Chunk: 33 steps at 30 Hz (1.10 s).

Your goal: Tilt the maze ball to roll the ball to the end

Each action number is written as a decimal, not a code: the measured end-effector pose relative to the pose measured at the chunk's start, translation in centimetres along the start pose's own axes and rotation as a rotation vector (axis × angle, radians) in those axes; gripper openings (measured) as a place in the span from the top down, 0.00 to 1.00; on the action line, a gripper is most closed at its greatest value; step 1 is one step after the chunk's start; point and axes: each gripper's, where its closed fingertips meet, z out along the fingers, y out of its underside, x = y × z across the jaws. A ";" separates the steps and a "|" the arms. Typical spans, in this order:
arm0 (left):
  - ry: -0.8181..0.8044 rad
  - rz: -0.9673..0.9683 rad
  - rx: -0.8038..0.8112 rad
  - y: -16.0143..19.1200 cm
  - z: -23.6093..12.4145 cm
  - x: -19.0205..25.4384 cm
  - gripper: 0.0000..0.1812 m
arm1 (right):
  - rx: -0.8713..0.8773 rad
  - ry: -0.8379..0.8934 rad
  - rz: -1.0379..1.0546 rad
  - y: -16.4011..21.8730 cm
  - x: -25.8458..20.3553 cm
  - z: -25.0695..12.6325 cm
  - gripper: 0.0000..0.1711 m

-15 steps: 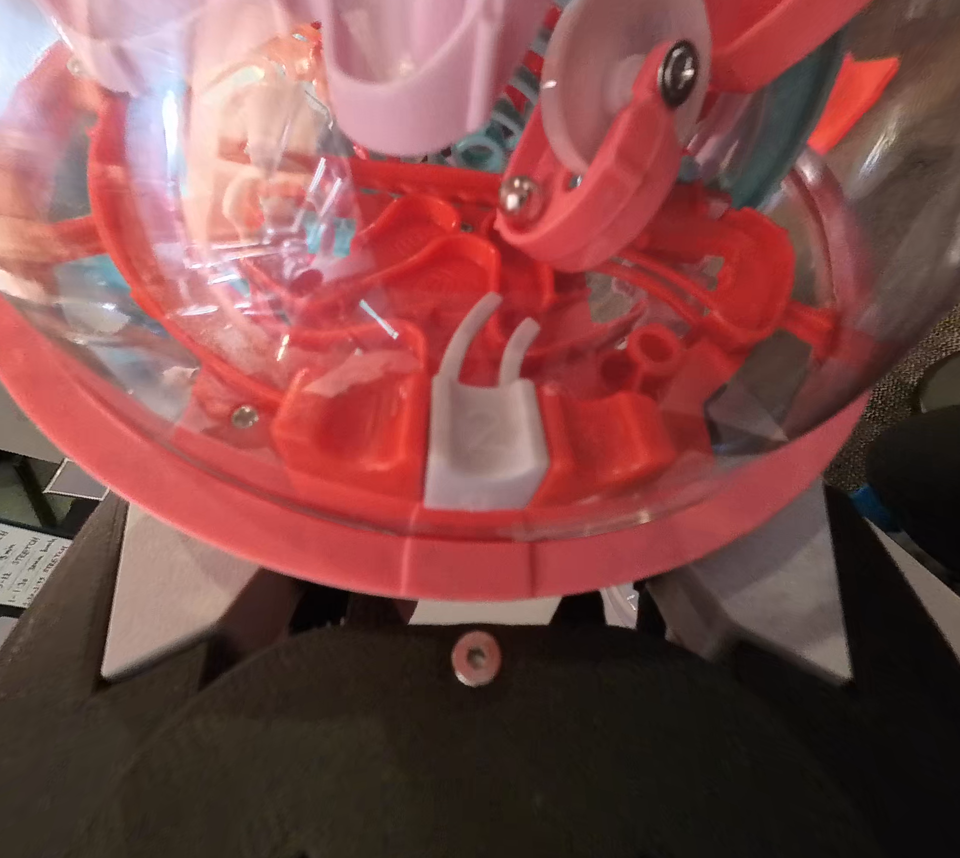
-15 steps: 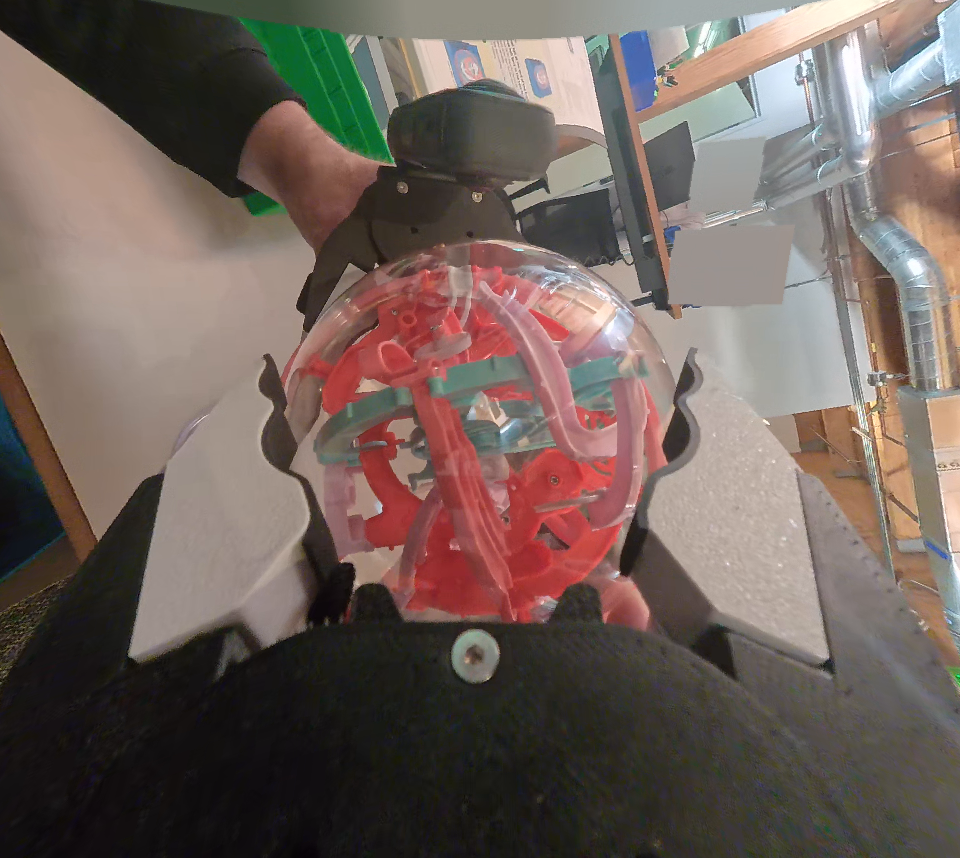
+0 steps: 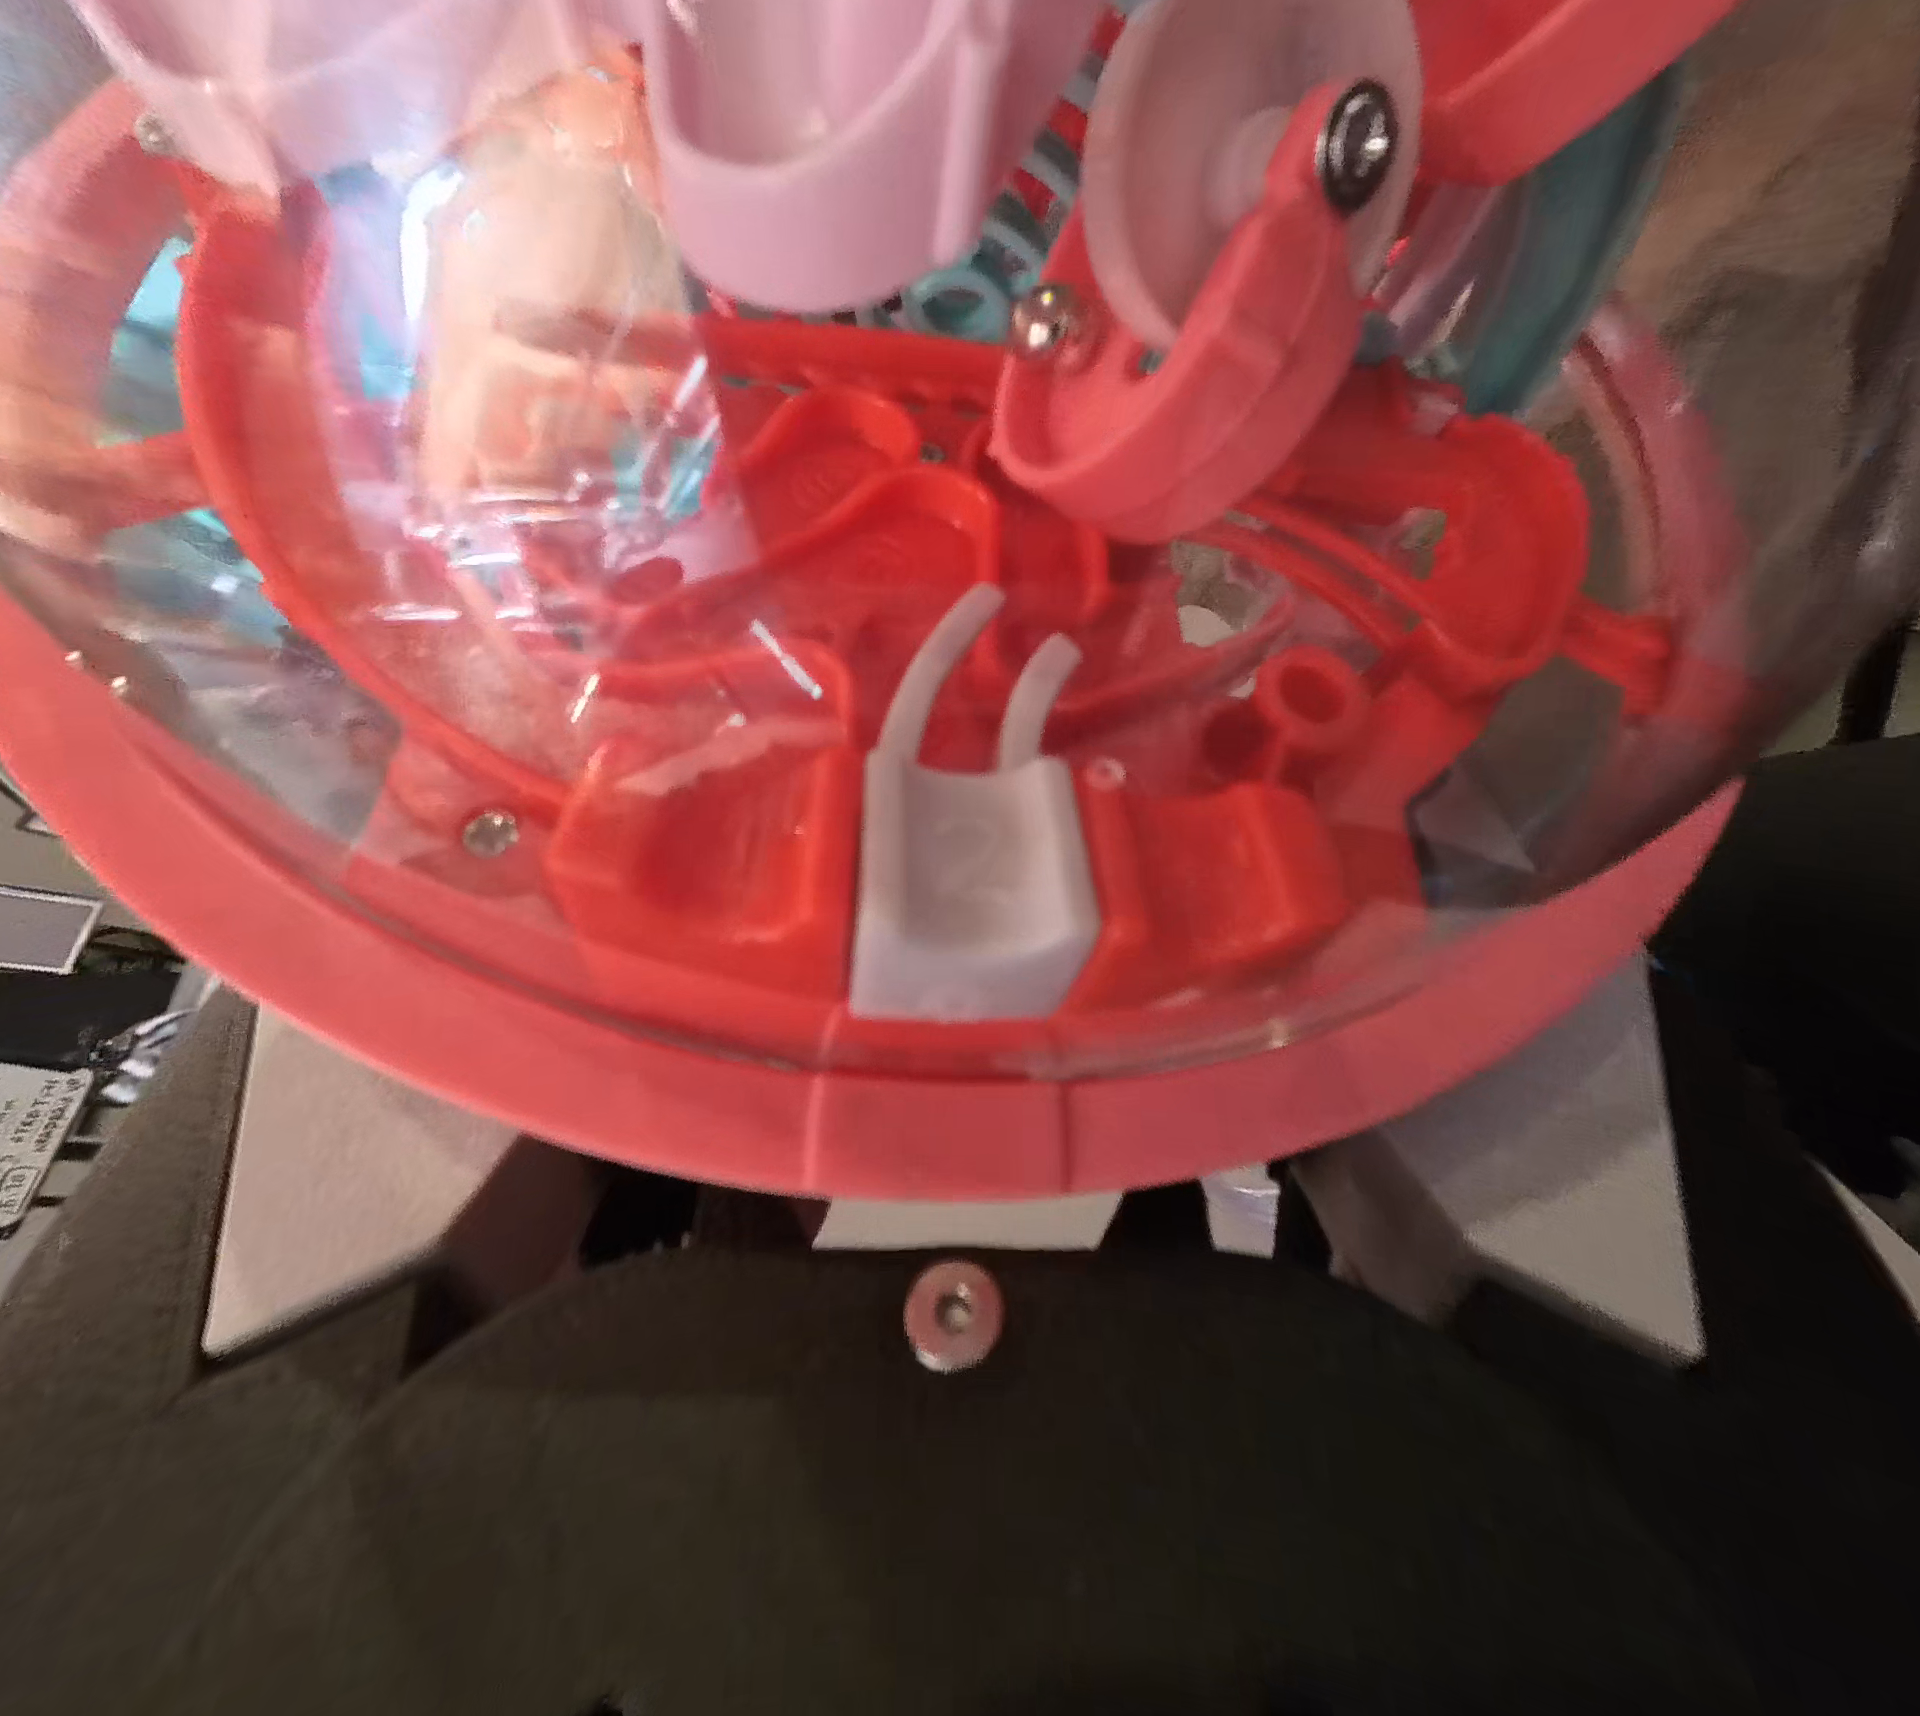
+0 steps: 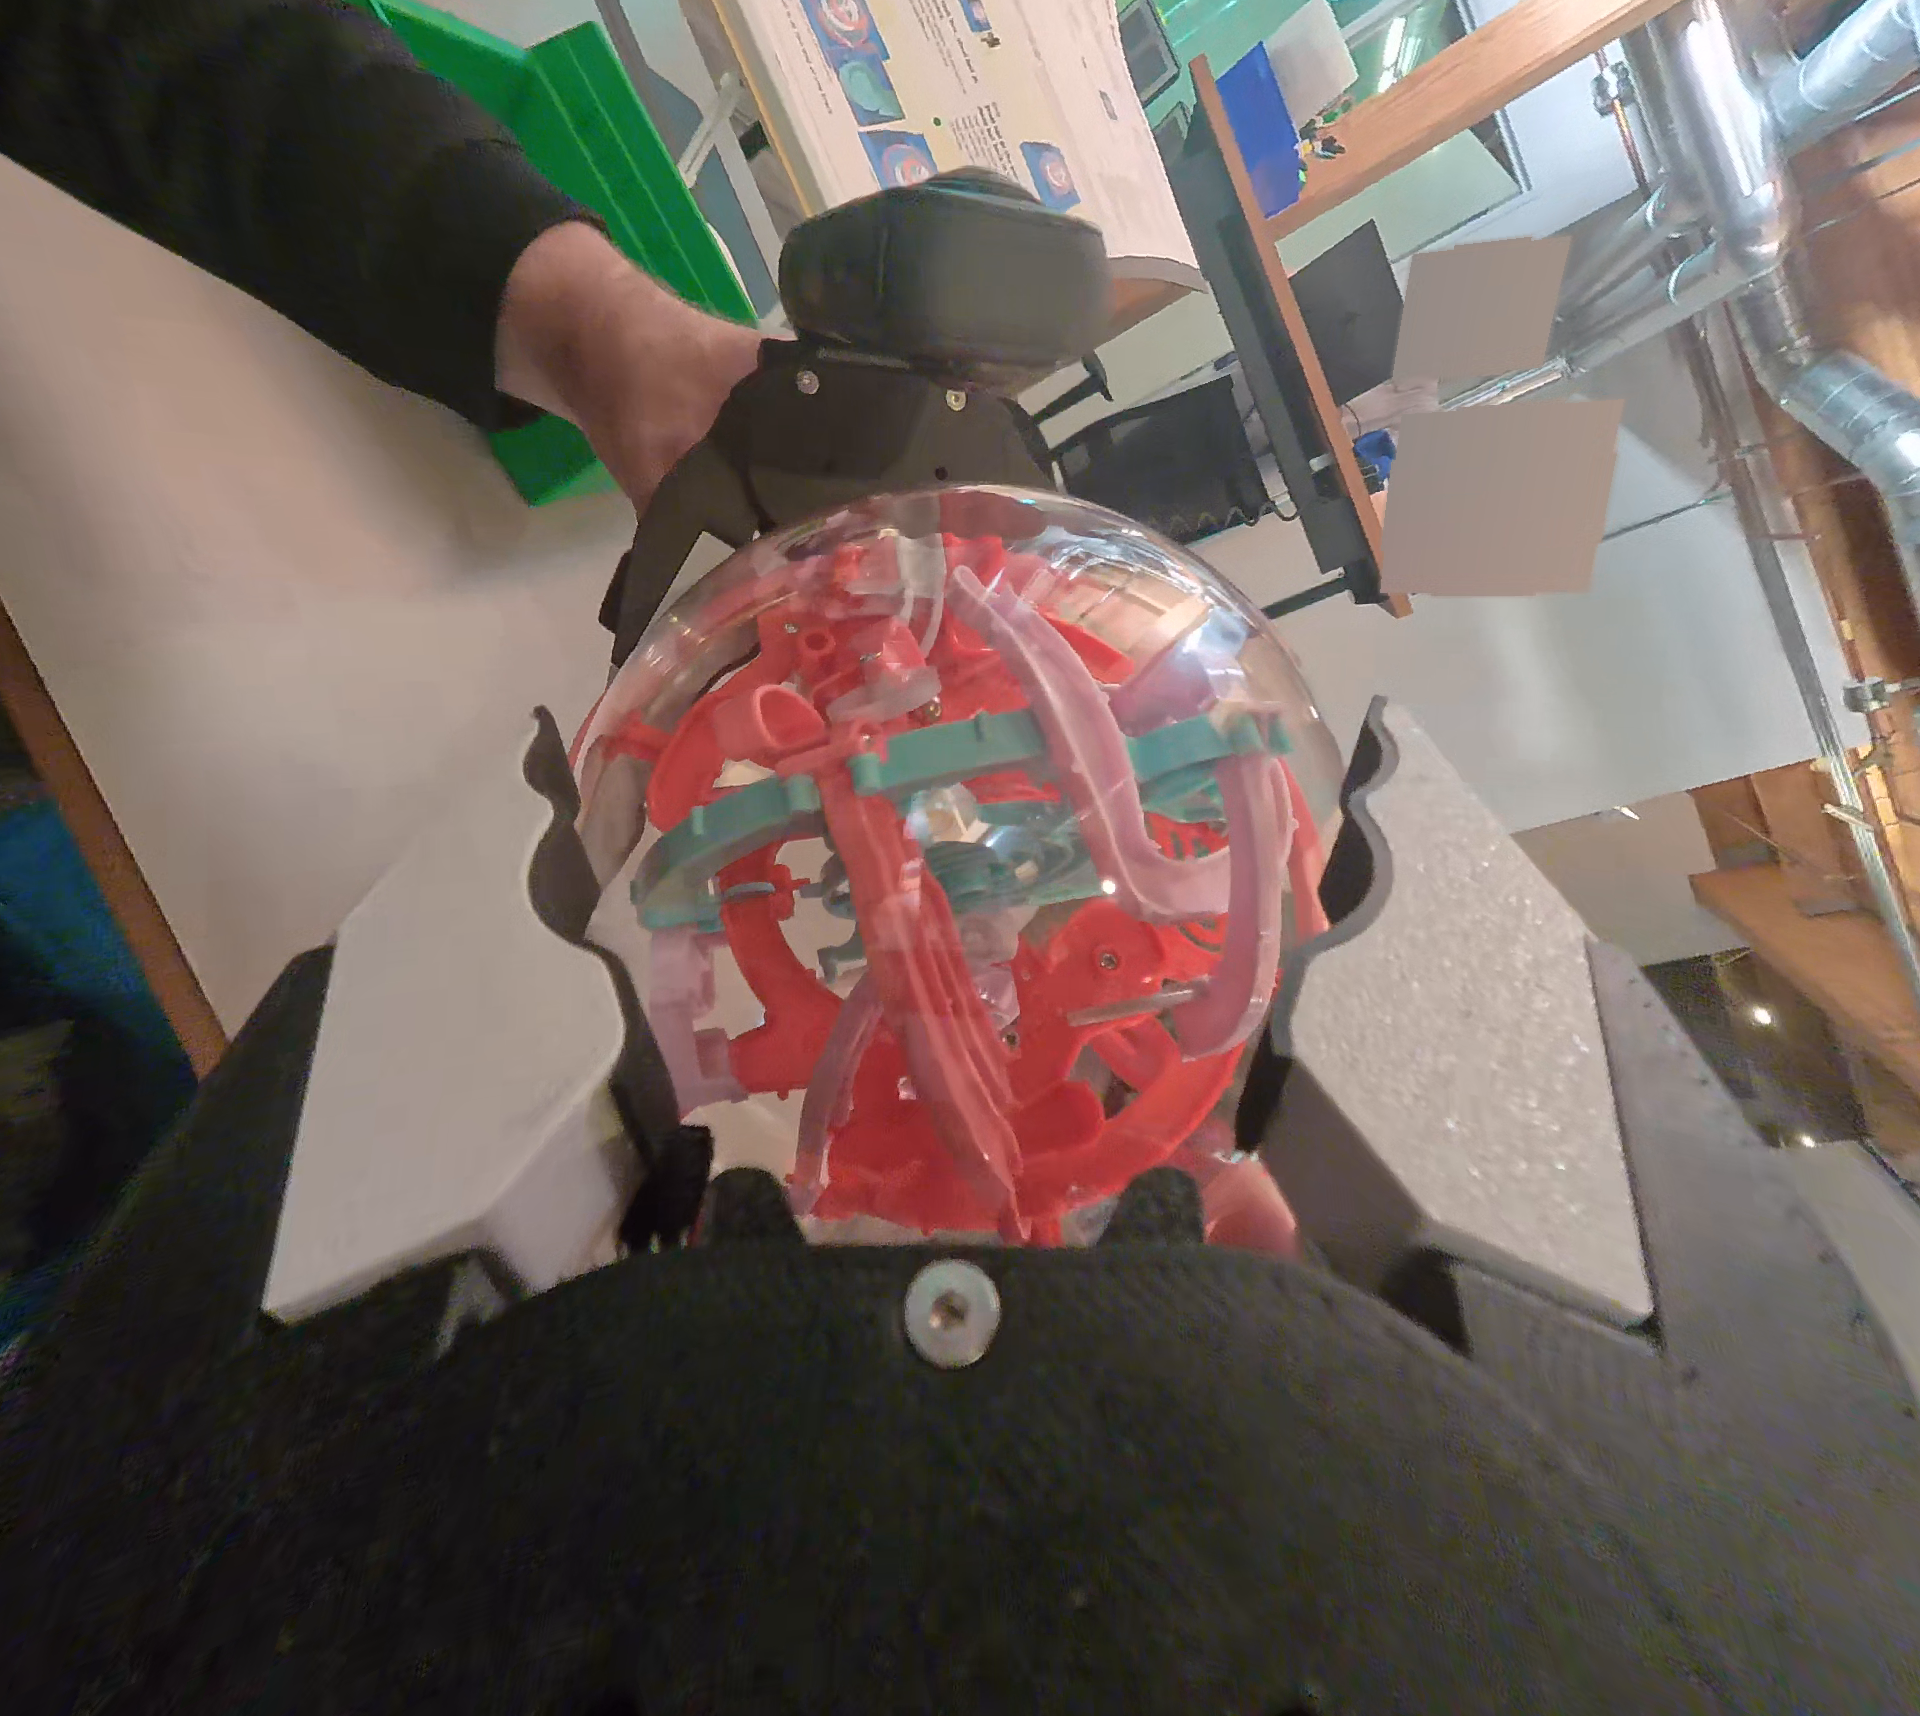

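Left gripper: pressing against the far side of the maze ball, jaws spread wide over its red rim; grip not clear.
Maze ball: sitting between both grippers, off any surface.
Steel ball: resting on a pink curved track beside the pale disc.
Right gripper: clamping the clear sphere between grey pads.
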 end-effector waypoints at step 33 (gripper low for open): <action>0.024 0.106 -0.250 -0.9 -2.6 -2.0 0.13 | 0.195 0.141 0.076 -2.1 2.1 -1.4 0.18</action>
